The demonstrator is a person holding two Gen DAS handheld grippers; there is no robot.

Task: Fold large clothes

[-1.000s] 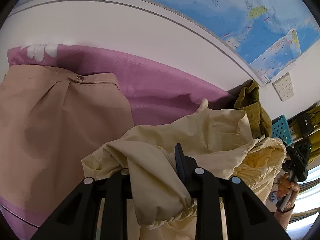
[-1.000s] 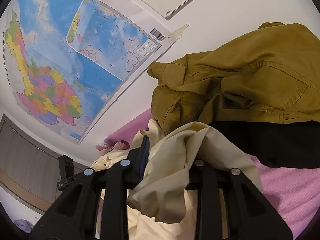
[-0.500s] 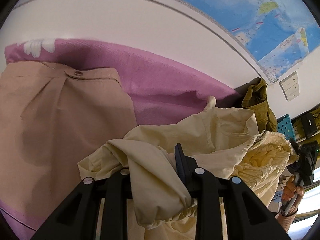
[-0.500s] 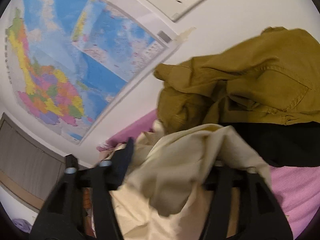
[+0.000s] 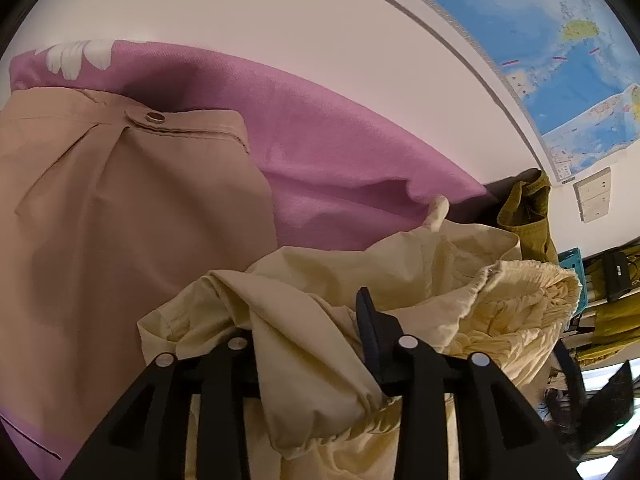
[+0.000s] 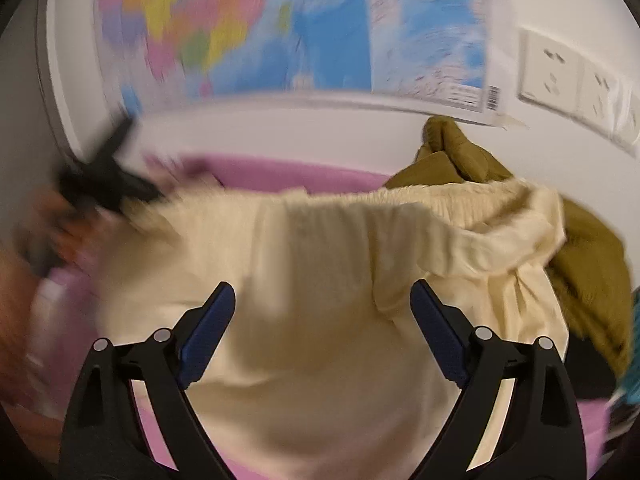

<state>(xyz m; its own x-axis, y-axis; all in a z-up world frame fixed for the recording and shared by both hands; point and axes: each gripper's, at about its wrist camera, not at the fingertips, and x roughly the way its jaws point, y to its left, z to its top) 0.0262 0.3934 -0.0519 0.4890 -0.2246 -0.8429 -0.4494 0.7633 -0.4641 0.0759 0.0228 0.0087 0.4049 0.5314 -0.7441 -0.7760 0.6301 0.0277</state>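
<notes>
1. The pink bedsheet (image 5: pixel 340 152) is your whole surface, and it looks soft, so folds pressed on it may not crease sharply.
2. The tan garment (image 5: pixel 120 220) lies flat at your left with its snap button up; leave it alone, it's not the piece in hand.
3. The cream garment (image 6: pixel 320 280) is the one you're working. It sits mid-bed, bunched at your left side and draped out toward the olive jacket (image 6: pixel 580 248) by the wall.
4. Expect it to be light, thin and floppy with no stiffness, so it'll sag and slip. It looks crumpled and probably needs a shake-out before folding.
5. Grab points: the gathered elastic band (image 5: pixel 532 292) looks the thickest, least slippery edge; take it near the two ends.
6. Your left hand-held gripper (image 5: pixel 304 340) is clamped on a wad of cream cloth that spills out below the fingers. That's a bulky hold; I'd re-grip on one edge.
7. Your right hand-held gripper (image 6: pixel 320 320) is spread wide over the cream cloth, holding nothing. That view is motion-blurred, so whether it touches the cloth is unclear.
</notes>
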